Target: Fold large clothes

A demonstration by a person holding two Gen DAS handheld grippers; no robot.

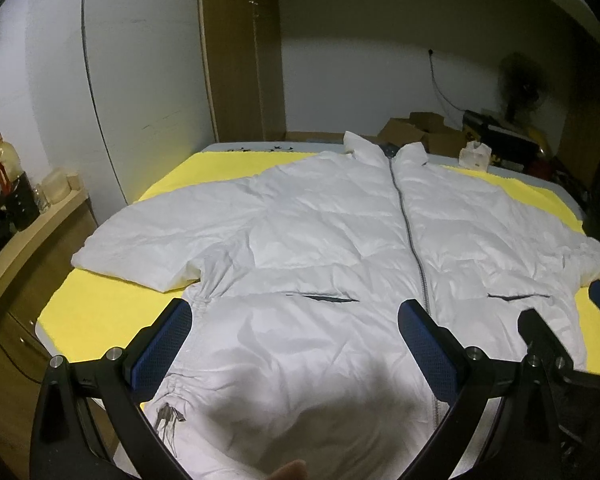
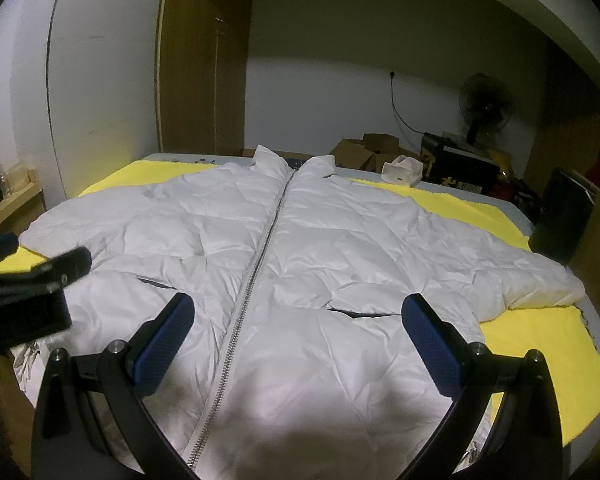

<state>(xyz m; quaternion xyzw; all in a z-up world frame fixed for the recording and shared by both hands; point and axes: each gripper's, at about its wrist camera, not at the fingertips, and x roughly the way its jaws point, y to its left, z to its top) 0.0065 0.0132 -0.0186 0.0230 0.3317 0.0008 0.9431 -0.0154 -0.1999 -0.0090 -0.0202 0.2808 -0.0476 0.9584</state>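
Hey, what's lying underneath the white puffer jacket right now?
A yellow sheet lies under the white jacket, showing around the sleeves and hem. Grey mattress edges show beyond it. Whatever lies directly beneath the jacket's body is covered.

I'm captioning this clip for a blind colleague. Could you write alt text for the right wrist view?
A white puffer jacket lies zipped and spread flat, front up, on a yellow sheet covering a bed, collar at the far end. The open right gripper hovers over its hem, and the left gripper shows at the left edge.
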